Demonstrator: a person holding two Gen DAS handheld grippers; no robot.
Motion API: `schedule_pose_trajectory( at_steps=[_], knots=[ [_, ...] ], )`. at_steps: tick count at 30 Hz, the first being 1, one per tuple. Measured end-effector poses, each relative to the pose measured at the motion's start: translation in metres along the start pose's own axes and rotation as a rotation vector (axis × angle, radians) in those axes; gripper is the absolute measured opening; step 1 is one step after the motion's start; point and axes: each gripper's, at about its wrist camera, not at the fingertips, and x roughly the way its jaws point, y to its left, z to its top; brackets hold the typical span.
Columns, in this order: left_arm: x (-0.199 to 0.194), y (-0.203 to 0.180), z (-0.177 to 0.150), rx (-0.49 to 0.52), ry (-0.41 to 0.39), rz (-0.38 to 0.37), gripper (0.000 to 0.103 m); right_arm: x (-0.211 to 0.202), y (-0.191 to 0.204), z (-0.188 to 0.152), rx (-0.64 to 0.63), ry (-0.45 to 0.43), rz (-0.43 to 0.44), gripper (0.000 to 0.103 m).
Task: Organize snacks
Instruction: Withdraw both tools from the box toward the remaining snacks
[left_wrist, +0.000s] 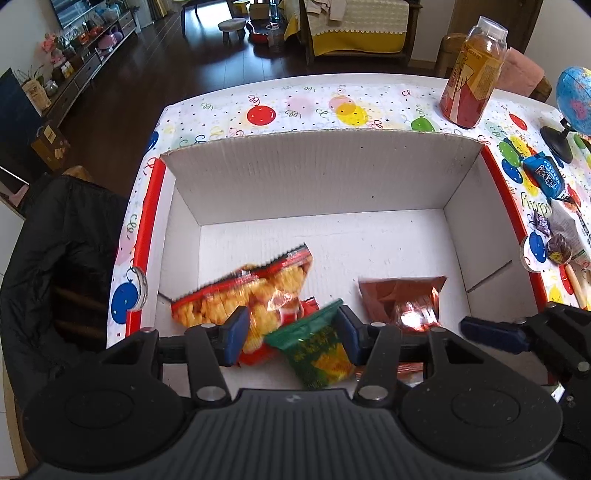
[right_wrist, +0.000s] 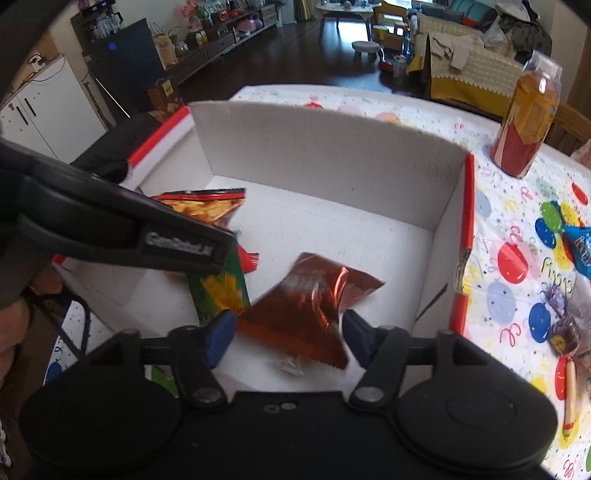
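A white cardboard box with red rims stands on the balloon-print table. Inside lie an orange-red snack bag, a green snack bag and a brown foil bag. My left gripper is open over the box's near side, with the green bag between its blue pads, loose. My right gripper is open above the brown foil bag, which lies between its pads. The left gripper's arm crosses the right wrist view above the green bag. The orange bag lies further back.
On the table right of the box are a tall juice bottle, a small globe, a blue snack packet, a wrapped chocolate and a sausage stick. A black jacket on a chair sits left of the table.
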Motion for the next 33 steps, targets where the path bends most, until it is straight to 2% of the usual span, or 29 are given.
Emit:
schedule_pose_trajectory(
  at_steps=[20,24,26,33],
  knots=[
    [-0.06,0.002,-0.02,-0.051,-0.1,-0.042,0.056,-0.078,-0.016,-0.018,0.073,-0.151,0.009,0.093],
    [-0.075,-0.004,-0.024,-0.045,-0.131,-0.054,0.057,-0.096,-0.021,-0.024,0.085,-0.188,0.02,0.1],
    [-0.083,-0.006,-0.025,-0.049,-0.147,-0.062,0.061,-0.105,-0.025,-0.026,0.095,-0.207,0.025,0.101],
    [-0.107,-0.022,-0.031,-0.045,-0.207,-0.086,0.066,-0.139,-0.046,-0.041,0.157,-0.267,0.032,0.103]
  ],
)
